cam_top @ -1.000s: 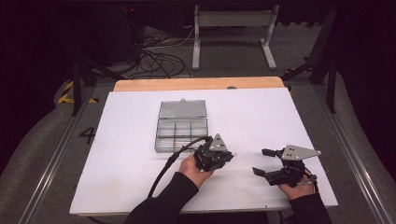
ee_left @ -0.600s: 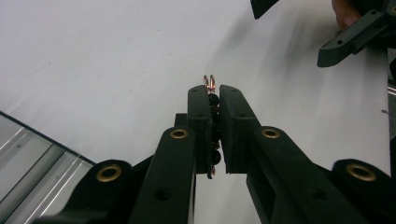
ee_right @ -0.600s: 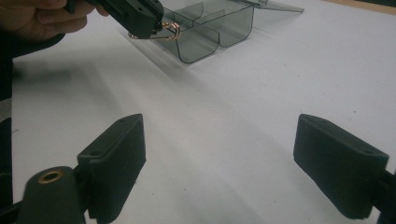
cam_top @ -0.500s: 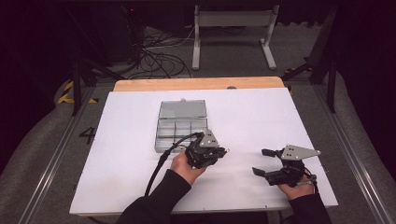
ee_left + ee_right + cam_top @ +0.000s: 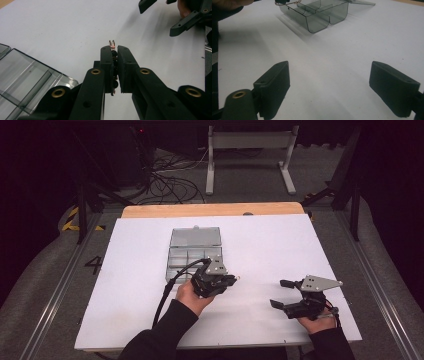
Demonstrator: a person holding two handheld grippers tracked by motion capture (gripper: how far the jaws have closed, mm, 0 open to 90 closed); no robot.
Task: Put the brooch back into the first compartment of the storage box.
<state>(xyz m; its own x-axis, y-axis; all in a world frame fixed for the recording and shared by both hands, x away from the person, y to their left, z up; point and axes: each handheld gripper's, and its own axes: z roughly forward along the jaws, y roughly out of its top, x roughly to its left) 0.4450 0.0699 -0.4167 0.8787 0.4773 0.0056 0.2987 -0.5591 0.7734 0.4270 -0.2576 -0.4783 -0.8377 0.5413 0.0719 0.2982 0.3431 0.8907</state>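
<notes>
My left gripper (image 5: 114, 51) is shut on a small string of black beads with thin copper wire loops (image 5: 112, 44) poking out past the jaw tips. In the high view this gripper (image 5: 231, 279) hovers just right of the front edge of a clear grey compartment box (image 5: 192, 252) whose lid lies open behind it. The box's near corner (image 5: 27, 75) sits at the lower left of the left gripper view. My right gripper (image 5: 281, 293) is open and empty over the white table near the front right; its pads (image 5: 274, 81) stand wide apart.
A white sheet (image 5: 125, 285) covers the table, with a wooden strip (image 5: 210, 210) along its far edge. Cables (image 5: 170, 175) and a metal stand (image 5: 250, 150) lie on the floor beyond. The left gripper's cable (image 5: 167, 290) trails toward the table's front.
My left gripper has moved left and a little away from me, closer to the box's front edge. The right gripper has stayed in place, still open.
</notes>
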